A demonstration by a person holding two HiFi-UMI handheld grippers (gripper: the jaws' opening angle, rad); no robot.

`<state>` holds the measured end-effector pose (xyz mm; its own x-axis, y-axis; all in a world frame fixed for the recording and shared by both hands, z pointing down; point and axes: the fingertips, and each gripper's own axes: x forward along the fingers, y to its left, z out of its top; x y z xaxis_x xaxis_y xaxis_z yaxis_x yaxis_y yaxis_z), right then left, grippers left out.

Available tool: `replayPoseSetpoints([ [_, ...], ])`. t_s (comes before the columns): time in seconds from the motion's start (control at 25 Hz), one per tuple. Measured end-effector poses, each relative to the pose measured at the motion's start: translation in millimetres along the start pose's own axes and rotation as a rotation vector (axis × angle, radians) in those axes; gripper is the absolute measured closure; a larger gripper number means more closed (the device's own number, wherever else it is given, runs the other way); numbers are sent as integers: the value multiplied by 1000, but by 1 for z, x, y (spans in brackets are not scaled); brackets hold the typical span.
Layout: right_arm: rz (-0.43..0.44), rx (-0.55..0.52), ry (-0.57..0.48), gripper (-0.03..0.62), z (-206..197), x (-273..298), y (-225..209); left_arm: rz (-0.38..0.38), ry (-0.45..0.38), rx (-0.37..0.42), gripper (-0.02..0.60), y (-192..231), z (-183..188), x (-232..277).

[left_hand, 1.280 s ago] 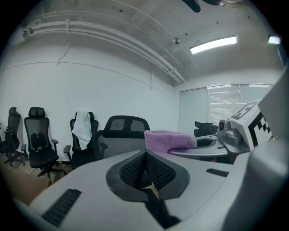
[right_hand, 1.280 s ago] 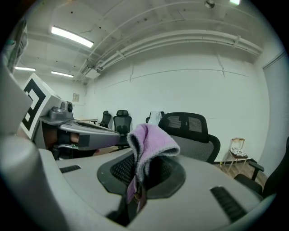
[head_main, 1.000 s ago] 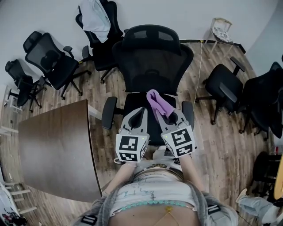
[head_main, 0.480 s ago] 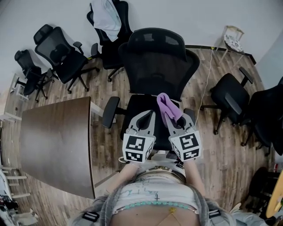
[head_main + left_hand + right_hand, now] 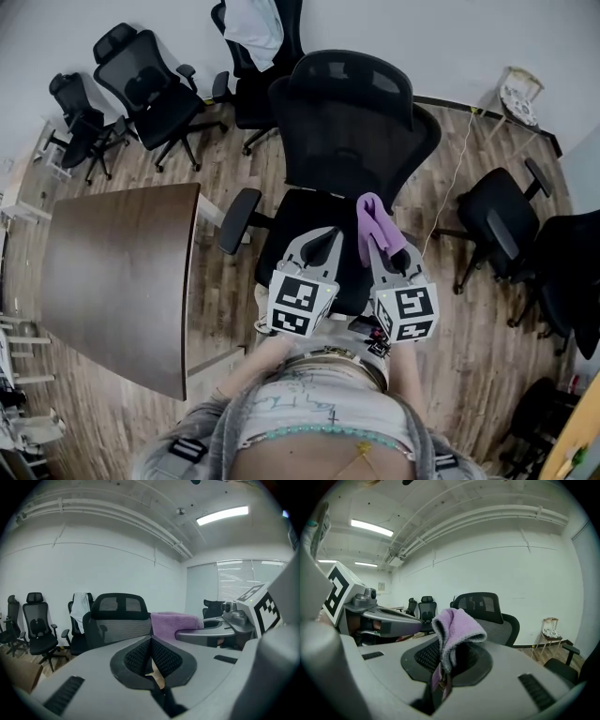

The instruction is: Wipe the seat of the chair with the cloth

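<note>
Right gripper (image 5: 382, 248) low in the middle of the head view, fingers squeezed tight on a purple cloth (image 5: 375, 223). Cloth sticking up past the fingertips and flopping over at the top, over the right side of the black chair seat (image 5: 300, 211). Touching the seat or not: cannot tell. Left gripper (image 5: 322, 246) just beside the right one, on its left, also over the seat. Fingers pressed together there, with nothing between them. Brown table (image 5: 117, 281) at the left of the frame, well apart from the cloth.
</note>
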<state>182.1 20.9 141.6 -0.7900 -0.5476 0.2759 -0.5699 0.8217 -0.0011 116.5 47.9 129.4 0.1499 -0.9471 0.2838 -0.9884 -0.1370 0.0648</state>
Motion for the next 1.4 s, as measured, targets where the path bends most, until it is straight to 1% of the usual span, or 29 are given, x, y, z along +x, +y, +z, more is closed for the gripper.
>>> replayPoseSetpoints([
  [0.12, -13, 17, -6, 546, 1, 1, -5, -17, 10, 18, 574, -2, 3, 6],
  [0.28, -38, 38, 1, 546, -2, 9, -10, -37, 9, 67, 574, 1, 7, 12],
  [0.4, -64, 49, 12, 546, -5, 17, -13, -63, 16, 71, 574, 8, 5, 16],
  [0.48, -85, 56, 20, 546, -6, 27, -12, -77, 19, 68, 574, 21, 3, 17],
  [0.68, -119, 55, 46, 546, -1, 68, -1, -93, 22, 47, 574, 71, 2, 23],
  [0.84, -133, 43, 60, 546, 9, 111, 15, -114, 25, 19, 574, 118, 1, 29],
  [1.12, -108, 9, 111, 546, 11, 188, 65, -123, 42, -30, 574, 203, -17, 34],
  [1.28, -90, -11, 107, 546, 22, 228, 96, -139, 47, -68, 574, 246, -24, 34],
  [1.4, -73, -12, 102, 546, 28, 251, 119, -146, 48, -72, 574, 277, -28, 32],
])
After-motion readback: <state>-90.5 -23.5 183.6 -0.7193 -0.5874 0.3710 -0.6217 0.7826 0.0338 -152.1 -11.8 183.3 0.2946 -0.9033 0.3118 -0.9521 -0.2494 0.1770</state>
